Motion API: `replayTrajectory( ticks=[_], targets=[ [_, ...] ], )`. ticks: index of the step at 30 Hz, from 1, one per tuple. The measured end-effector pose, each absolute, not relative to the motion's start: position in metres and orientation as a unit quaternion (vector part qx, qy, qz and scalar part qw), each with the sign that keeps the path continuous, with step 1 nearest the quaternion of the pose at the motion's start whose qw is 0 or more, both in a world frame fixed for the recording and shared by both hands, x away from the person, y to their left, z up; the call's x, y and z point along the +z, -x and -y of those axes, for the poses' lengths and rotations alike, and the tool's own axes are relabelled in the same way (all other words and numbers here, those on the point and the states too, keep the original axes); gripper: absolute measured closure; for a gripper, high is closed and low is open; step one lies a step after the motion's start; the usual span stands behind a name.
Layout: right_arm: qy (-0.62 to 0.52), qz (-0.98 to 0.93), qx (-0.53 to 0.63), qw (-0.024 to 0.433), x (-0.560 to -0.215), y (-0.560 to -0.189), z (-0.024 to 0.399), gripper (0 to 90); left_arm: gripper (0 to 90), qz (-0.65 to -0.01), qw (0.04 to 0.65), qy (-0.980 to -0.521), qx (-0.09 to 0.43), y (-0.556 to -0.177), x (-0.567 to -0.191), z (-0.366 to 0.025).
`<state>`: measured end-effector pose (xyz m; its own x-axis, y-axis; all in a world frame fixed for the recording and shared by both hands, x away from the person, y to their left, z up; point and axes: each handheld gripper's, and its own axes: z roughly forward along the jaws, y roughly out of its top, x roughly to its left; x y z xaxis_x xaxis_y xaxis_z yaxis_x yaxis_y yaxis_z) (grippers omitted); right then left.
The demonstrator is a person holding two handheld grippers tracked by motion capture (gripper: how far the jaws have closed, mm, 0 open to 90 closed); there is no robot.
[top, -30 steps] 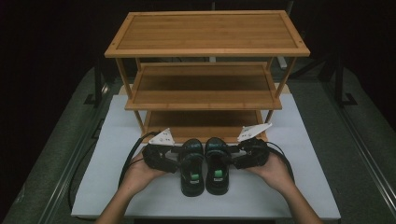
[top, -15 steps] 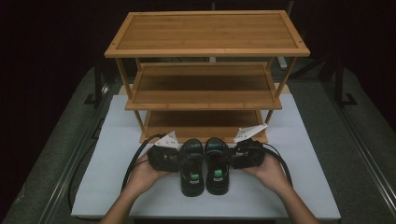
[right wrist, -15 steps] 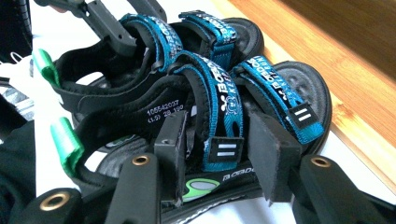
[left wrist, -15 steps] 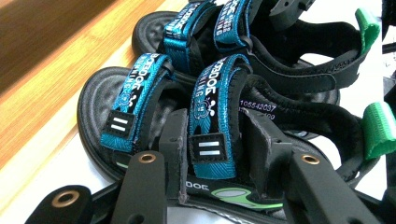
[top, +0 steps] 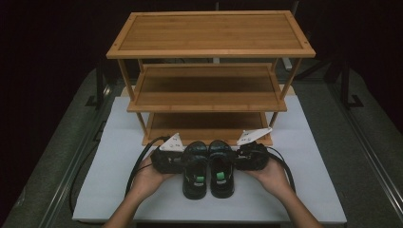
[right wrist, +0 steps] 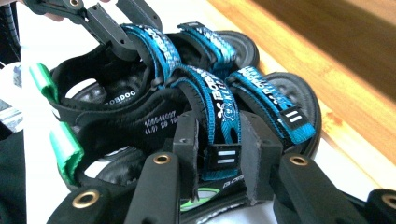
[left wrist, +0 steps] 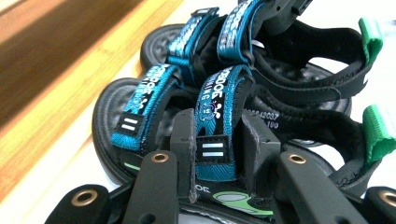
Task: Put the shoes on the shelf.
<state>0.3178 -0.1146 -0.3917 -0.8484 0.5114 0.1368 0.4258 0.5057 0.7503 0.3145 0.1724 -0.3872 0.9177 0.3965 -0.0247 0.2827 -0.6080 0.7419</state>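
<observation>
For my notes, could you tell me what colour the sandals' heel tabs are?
Green heel tabs, clearest in the left gripper view.

Both forearms enter from 6 o'clock, left hand [top: 151, 176] at 7, right hand [top: 274, 175] at 5; left gripper [top: 167, 160] points toward 3, right gripper [top: 251, 158] toward 9; both sets of jaws have just been closing, each now clamped on a strap.

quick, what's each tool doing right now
left tool: jaws have just been closing, shut on left sandal strap
right tool: just closed, shut on right sandal strap
</observation>
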Motion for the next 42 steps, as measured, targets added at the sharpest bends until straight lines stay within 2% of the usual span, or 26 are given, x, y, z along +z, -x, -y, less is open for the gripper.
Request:
replayTrajectory(
  ticks=[8, 19, 30, 42],
  targets=[
    [-0.274, -0.858, 0.429, 0.062, -0.382, -0.32, 0.116, 69.8, 69.7, -0.192, 0.408, -0.889, 0.077, -0.318, -0.378, -0.173],
    [-0.285, -0.842, 0.446, 0.103, -0.369, -0.343, 0.108, 69.9, 69.8, -0.208, 0.423, -0.876, 0.105, -0.342, -0.367, -0.173],
    [-0.307, -0.823, 0.458, 0.137, -0.378, -0.375, 0.106, 69.9, 69.8, -0.225, 0.44, -0.859, 0.134, -0.38, -0.377, -0.172],
    [-0.32, -0.813, 0.463, 0.149, -0.393, -0.388, 0.107, 69.6, 69.6, -0.232, 0.446, -0.85, 0.156, -0.392, -0.39, -0.168]
  ],
)
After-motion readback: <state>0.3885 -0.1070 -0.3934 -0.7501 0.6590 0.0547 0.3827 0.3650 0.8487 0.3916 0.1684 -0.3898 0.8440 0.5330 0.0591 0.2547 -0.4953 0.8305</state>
